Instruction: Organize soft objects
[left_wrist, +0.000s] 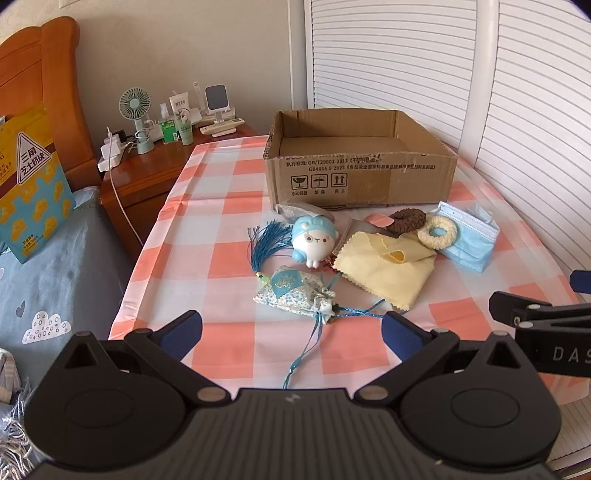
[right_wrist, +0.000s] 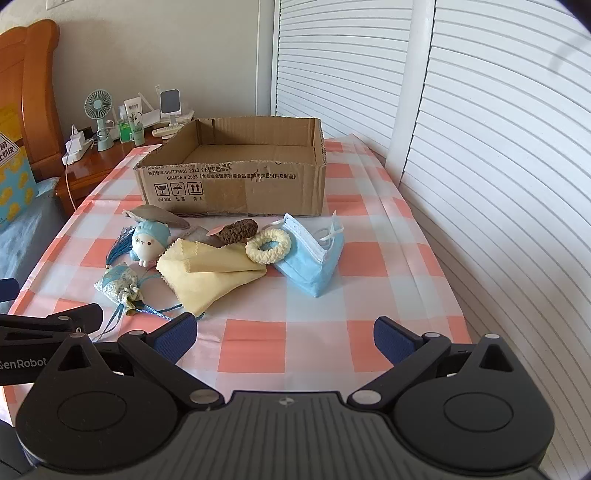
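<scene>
An open cardboard box (left_wrist: 360, 179) (right_wrist: 232, 188) stands at the back of the checked table. In front of it lie a blue-and-white plush toy (left_wrist: 314, 240) (right_wrist: 149, 240), a floral sachet (left_wrist: 293, 291) (right_wrist: 118, 282) with a blue tassel (left_wrist: 267, 240), a yellow cloth (left_wrist: 388, 267) (right_wrist: 207, 275), a brown scrunchie (left_wrist: 406, 219) (right_wrist: 238, 230), a cream scrunchie (left_wrist: 437, 230) (right_wrist: 268, 245) and a stack of blue face masks (left_wrist: 471, 238) (right_wrist: 314, 258). My left gripper (left_wrist: 291, 334) hangs open just short of the sachet. My right gripper (right_wrist: 284, 338) is open over bare cloth, nearer than the masks.
A wooden nightstand (left_wrist: 147, 173) with a small fan (left_wrist: 136, 107), bottles and chargers stands left of the table. A bed with blue bedding (left_wrist: 51, 273) and a yellow snack bag (left_wrist: 29, 184) lies further left. White louvred doors (right_wrist: 480, 147) run along the right.
</scene>
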